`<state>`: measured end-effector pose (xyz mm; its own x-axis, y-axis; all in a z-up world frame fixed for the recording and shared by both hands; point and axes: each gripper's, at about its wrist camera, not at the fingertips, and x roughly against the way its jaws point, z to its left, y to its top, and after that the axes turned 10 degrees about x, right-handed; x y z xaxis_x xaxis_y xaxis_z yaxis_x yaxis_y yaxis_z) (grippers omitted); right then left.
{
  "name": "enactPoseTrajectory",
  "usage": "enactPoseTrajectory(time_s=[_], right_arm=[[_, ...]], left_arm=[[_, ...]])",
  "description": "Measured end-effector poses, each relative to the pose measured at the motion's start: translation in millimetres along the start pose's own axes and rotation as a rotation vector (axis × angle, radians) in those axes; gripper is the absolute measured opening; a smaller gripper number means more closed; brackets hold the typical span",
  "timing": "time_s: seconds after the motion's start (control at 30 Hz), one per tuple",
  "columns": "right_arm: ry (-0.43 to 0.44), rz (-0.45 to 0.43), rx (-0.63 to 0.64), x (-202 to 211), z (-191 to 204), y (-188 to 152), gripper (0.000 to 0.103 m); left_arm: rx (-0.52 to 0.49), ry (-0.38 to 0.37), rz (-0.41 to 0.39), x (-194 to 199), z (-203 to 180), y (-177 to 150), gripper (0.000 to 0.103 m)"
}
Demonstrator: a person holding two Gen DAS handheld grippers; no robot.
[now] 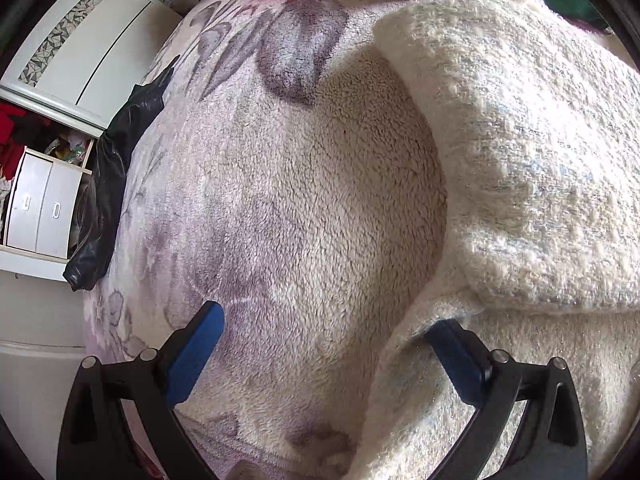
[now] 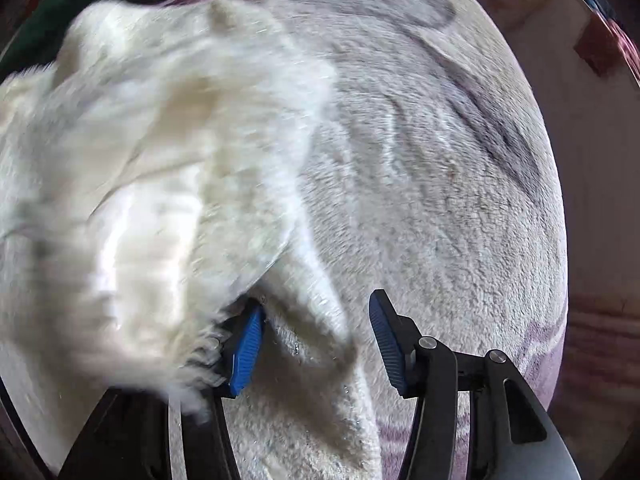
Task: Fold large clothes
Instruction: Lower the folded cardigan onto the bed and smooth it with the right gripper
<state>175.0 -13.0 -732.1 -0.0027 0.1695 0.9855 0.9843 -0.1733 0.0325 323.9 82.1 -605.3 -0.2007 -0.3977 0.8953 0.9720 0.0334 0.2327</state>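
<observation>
The left claw (image 1: 324,344) is hovering low over the bed with its blue pads spread wide and pinching nothing; its right pad (image 1: 460,364) is sitting just under the edge of the cream sweater (image 1: 520,152), its left pad over the floral blanket (image 1: 280,208). The right claw (image 2: 316,340) is also standing spread, and the fuzzy sweater (image 2: 140,168) is draping over its left finger (image 2: 244,348), blurred in that view. The sweater is lying partly folded on the blanket, one thick layer doubled over another. Farther off, a black leather jacket (image 1: 108,184) is hanging at the bed's edge, beside a white drawer unit (image 1: 44,212) and a white cabinet (image 1: 84,44). A dark green garment (image 2: 80,4) is lying beyond the sweater.
</observation>
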Motion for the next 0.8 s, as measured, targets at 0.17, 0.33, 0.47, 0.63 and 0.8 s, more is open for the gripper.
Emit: enactPoseTrajectory(time_s=[0.17, 0.33, 0.47, 0.63, 0.8], right_arm=[[0.15, 0.038, -0.328, -25.7, -62.1, -14.5, 0.055], [0.281, 0.076, -0.326, 2.0, -93.5, -45.9, 0.057], [0.365, 0.083, -0.374, 35.2, -129.7, -101.9, 0.057], [0.342, 0.112, -0.294, 26.1, -136.0, -128.4, 0.057], [0.22, 0.31, -0.278, -32.6, -147.9, -151.7, 0.057]], left_arm=[[0.021, -0.013, 0.022, -3.1, 0.7, 0.6, 0.103], [0.046, -0.032, 0.047, 9.6, 8.7, -2.6, 0.103], [0.057, -0.064, 0.029, 42.7, 17.5, -21.0, 0.103], [0.054, -0.082, 0.014, 72.2, 10.4, -37.2, 0.103], [0.024, -0.108, 0.009, 76.3, -14.2, -36.8, 0.103]])
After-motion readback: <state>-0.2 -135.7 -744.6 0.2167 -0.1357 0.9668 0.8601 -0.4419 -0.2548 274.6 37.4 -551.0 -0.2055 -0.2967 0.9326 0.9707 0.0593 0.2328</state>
